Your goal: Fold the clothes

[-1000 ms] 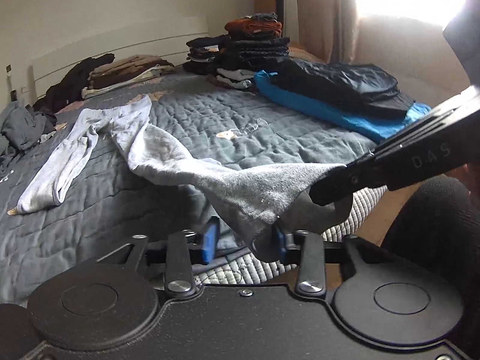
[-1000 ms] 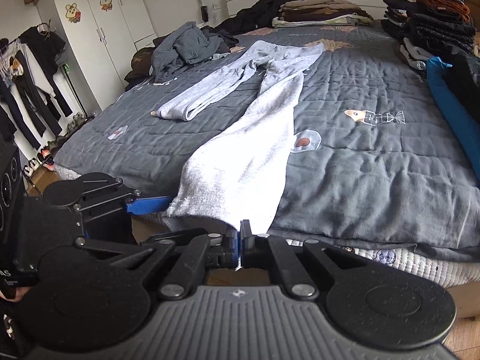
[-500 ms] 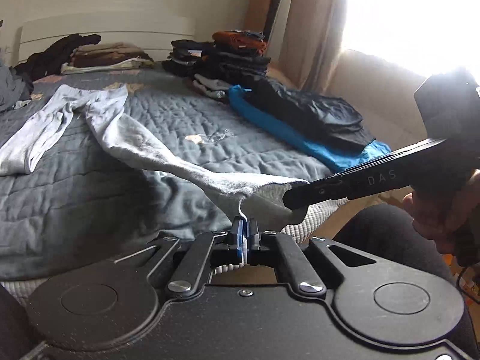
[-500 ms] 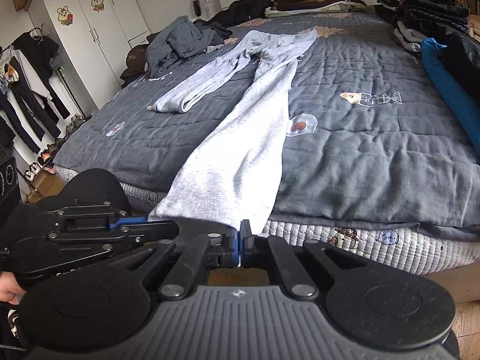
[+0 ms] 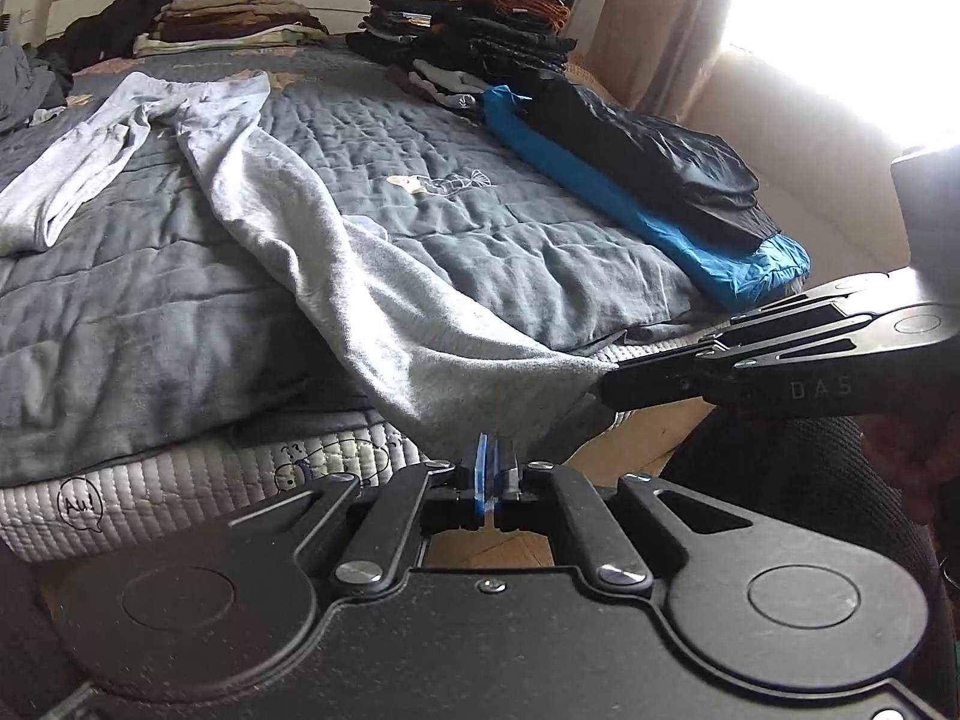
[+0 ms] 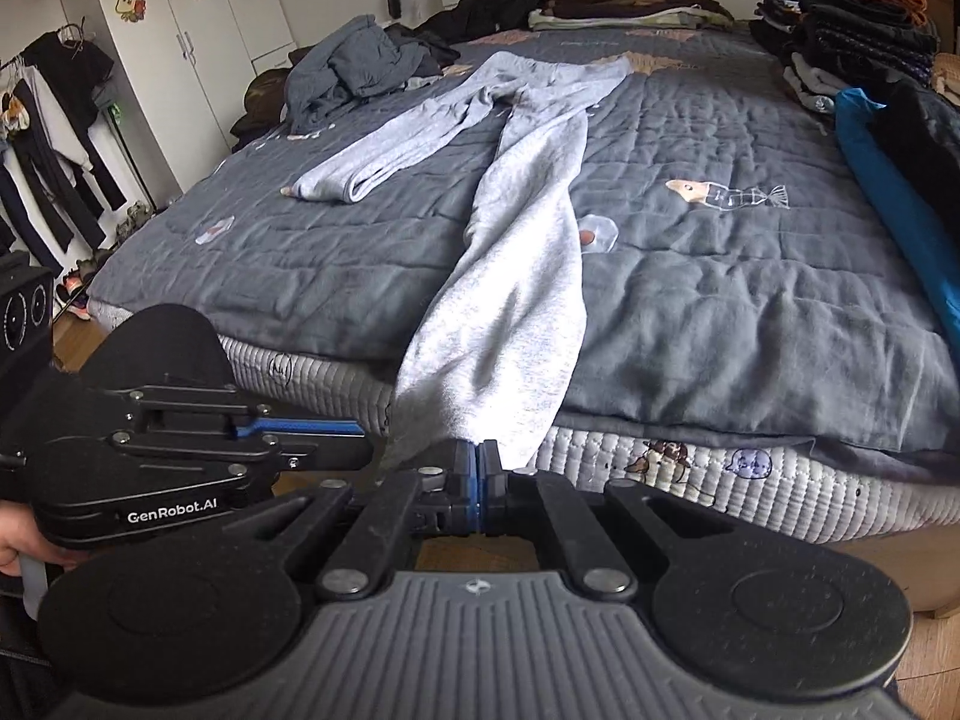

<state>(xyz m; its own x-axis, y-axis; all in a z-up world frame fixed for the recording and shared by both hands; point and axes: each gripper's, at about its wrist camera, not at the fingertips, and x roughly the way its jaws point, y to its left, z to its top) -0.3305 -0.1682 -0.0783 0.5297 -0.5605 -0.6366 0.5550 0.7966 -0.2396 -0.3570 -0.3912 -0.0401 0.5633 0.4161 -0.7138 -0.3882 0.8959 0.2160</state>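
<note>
Two views I have, and I take the bed (image 5: 540, 240) as my landmark. From the left wrist, I see my left gripper (image 5: 489, 468) just past the foot edge of the bed, its jaws closed on the hem of one leg of the grey trousers (image 5: 336, 252). The trousers run from there up over the bed toward the headboard. My right gripper (image 5: 606, 387) comes in from the right side and pinches the same hem. From the right wrist, that gripper (image 6: 478, 480) is pressed shut on the cloth at the foot edge, and the left gripper (image 6: 360, 441) is beside it. The other leg lies folded further up the bed.
</note>
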